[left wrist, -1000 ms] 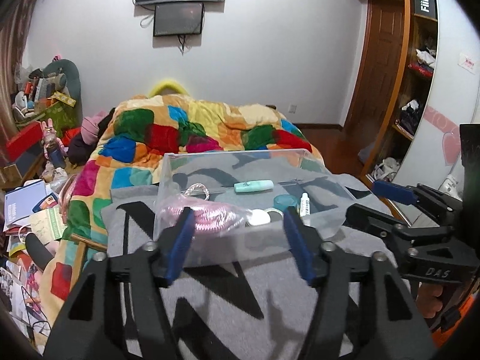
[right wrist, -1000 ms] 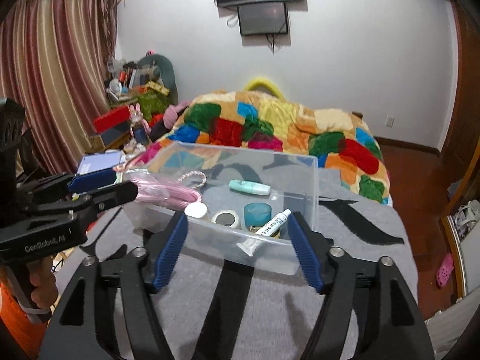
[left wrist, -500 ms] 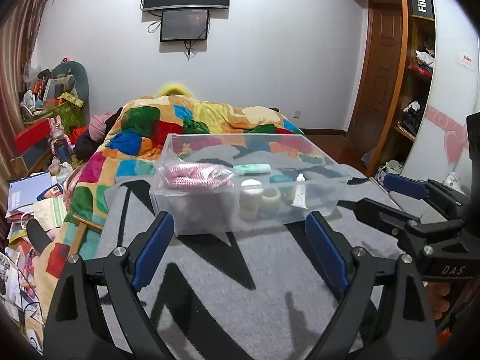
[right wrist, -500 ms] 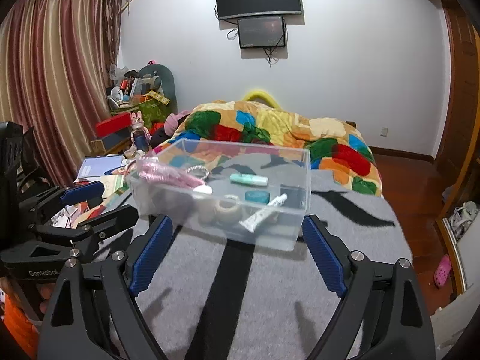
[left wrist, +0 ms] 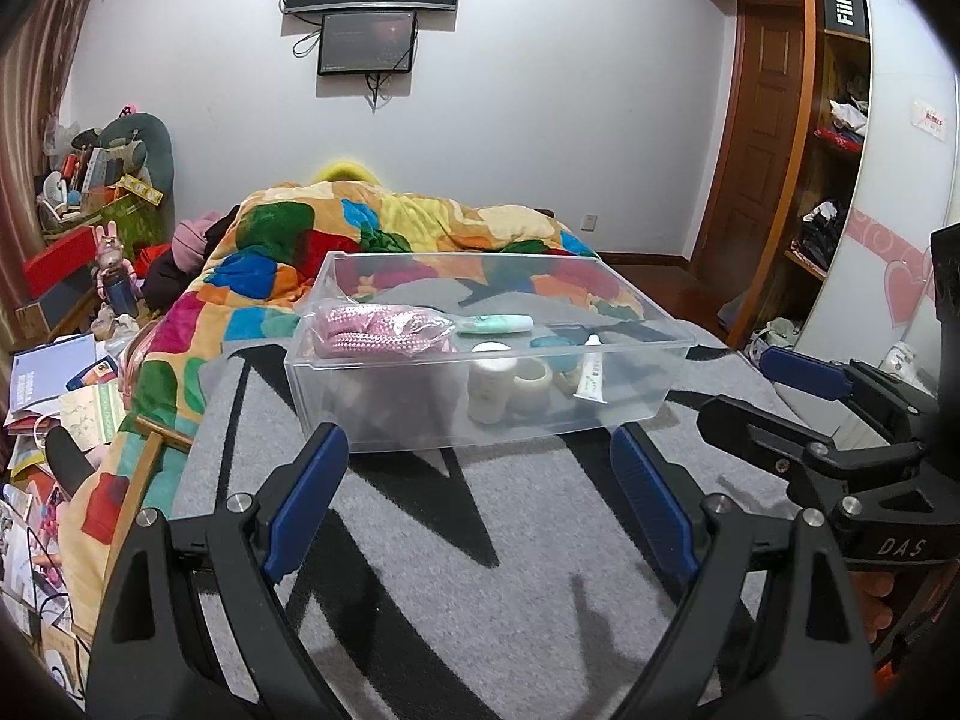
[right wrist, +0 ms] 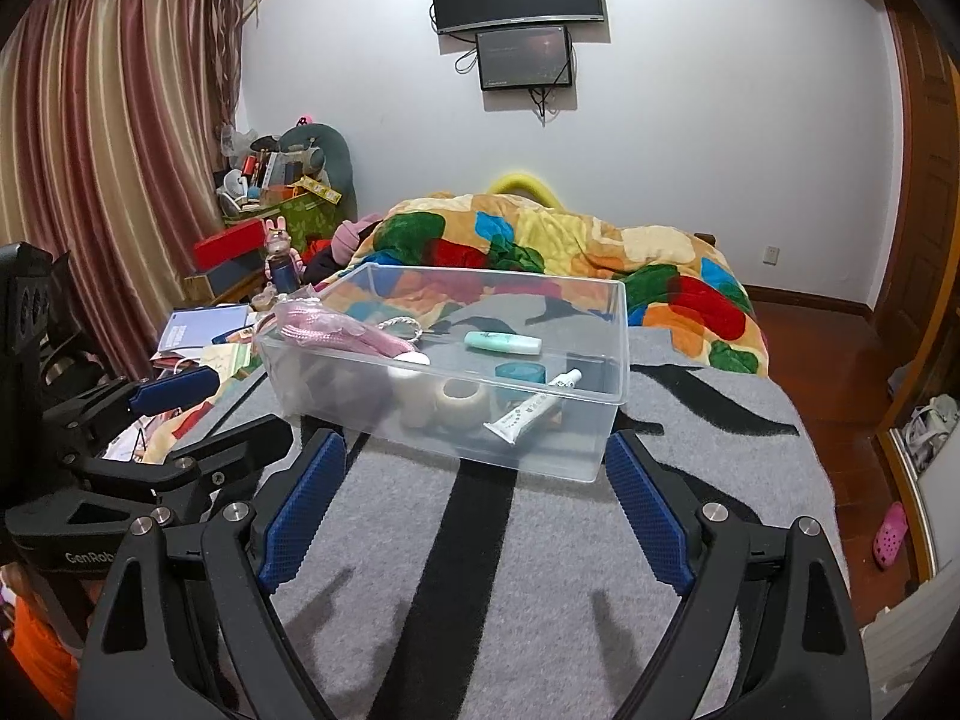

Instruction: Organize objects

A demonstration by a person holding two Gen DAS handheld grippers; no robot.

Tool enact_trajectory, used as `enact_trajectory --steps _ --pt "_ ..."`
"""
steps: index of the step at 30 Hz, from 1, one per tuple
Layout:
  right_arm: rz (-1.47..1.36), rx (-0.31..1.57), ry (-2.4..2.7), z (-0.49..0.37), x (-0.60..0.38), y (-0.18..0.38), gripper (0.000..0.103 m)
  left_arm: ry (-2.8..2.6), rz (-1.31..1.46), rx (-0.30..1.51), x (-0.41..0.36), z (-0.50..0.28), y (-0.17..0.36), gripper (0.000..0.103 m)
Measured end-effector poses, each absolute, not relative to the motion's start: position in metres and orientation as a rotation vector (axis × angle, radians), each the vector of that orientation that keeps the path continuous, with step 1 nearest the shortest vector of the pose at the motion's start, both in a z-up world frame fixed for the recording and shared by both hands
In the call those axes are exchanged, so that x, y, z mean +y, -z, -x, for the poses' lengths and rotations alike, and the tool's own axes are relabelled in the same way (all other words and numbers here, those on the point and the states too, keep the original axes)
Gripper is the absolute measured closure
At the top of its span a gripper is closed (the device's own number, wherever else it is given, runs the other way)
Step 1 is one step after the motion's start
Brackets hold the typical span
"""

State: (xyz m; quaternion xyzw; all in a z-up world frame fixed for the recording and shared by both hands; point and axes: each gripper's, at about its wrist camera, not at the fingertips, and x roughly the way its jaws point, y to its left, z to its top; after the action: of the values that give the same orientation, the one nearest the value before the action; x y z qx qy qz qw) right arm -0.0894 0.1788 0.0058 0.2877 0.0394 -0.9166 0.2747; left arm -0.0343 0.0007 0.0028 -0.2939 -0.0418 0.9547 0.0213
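Observation:
A clear plastic box (left wrist: 384,420) stands on the grey and black blanket (left wrist: 480,570); it also shows in the right wrist view (right wrist: 558,456). Inside lie a pink cord bundle (left wrist: 384,330), a mint green tube (left wrist: 498,324), a white jar (left wrist: 492,381), a tape roll (left wrist: 531,381), a teal jar (right wrist: 521,373) and a white ointment tube (right wrist: 531,408). My left gripper (left wrist: 480,498) is open and empty, just short of the box. My right gripper (right wrist: 474,498) is open and empty, just short of the box too.
A colourful patchwork quilt (left wrist: 384,240) covers the bed beyond the box. Cluttered books and boxes (left wrist: 54,372) lie left of the bed. A wooden door and shelves (left wrist: 780,180) stand at the right. Curtains (right wrist: 90,150) hang on the left. Two screens (right wrist: 522,18) hang on the wall.
Both grippers have drawn back from the box and opened wider. The box now stands free on the blanket, farther ahead of both.

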Motion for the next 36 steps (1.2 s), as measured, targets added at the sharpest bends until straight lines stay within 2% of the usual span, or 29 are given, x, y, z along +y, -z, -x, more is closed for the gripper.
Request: enact_trajectory --steps 36 --pt "-0.788 0.091 2.452 0.0843 0.1763 -0.0077 0.016 -2.938 0.923 -0.155 0.0001 0.0299 -0.0038 0.013"
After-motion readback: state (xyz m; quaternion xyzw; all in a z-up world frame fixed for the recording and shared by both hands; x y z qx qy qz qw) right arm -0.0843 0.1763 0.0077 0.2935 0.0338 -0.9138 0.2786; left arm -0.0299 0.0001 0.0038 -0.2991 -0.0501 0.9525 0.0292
